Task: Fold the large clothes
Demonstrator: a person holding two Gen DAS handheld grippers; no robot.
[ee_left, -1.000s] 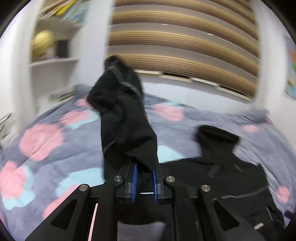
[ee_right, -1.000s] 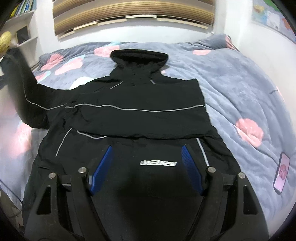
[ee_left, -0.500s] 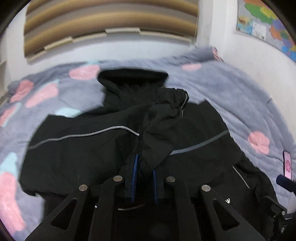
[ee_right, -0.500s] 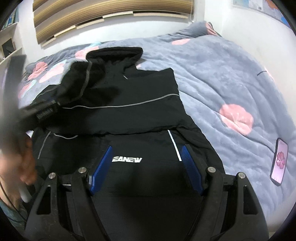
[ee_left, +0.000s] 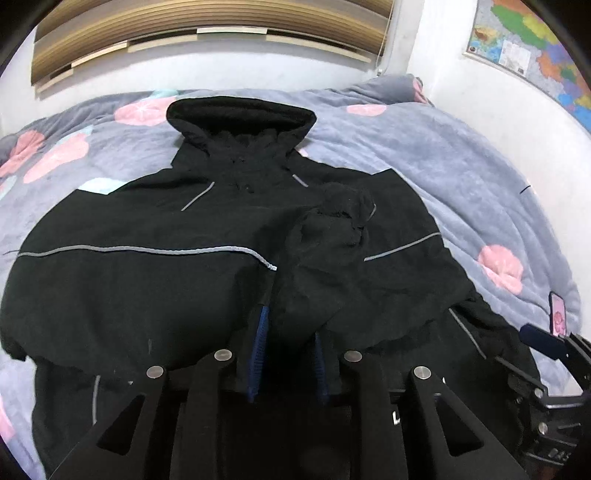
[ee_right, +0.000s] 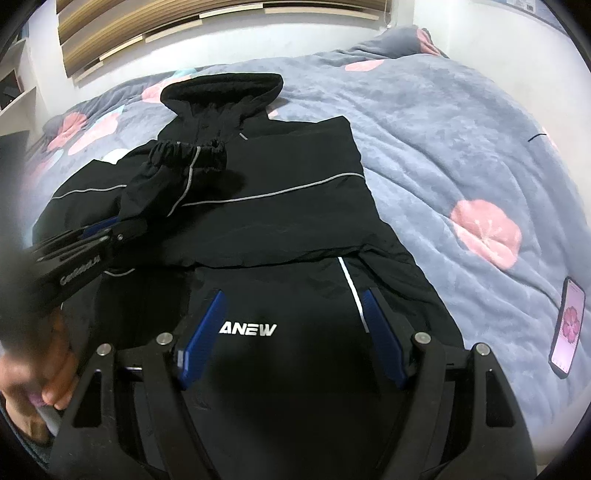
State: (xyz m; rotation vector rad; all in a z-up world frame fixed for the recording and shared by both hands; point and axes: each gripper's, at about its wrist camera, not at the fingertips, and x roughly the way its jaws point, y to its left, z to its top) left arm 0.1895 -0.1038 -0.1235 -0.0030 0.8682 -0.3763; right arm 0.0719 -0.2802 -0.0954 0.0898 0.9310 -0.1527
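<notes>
A black hooded jacket with grey piping lies flat on the bed, hood toward the headboard; it also shows in the right wrist view. Its left sleeve is folded across the chest, cuff near the collar. My left gripper is shut on the sleeve fabric, just above the jacket; it shows at the left in the right wrist view. My right gripper is open and empty over the jacket's lower front, by the white logo.
The bed has a grey-blue blanket with pink flowers. A phone lies on the blanket at the right, also in the left wrist view. The wall and wooden slats stand behind the bed.
My left gripper has swung the sleeve from high over the bed's left side across onto the jacket's chest and lowered it. The right gripper has shifted slightly and stays open.
</notes>
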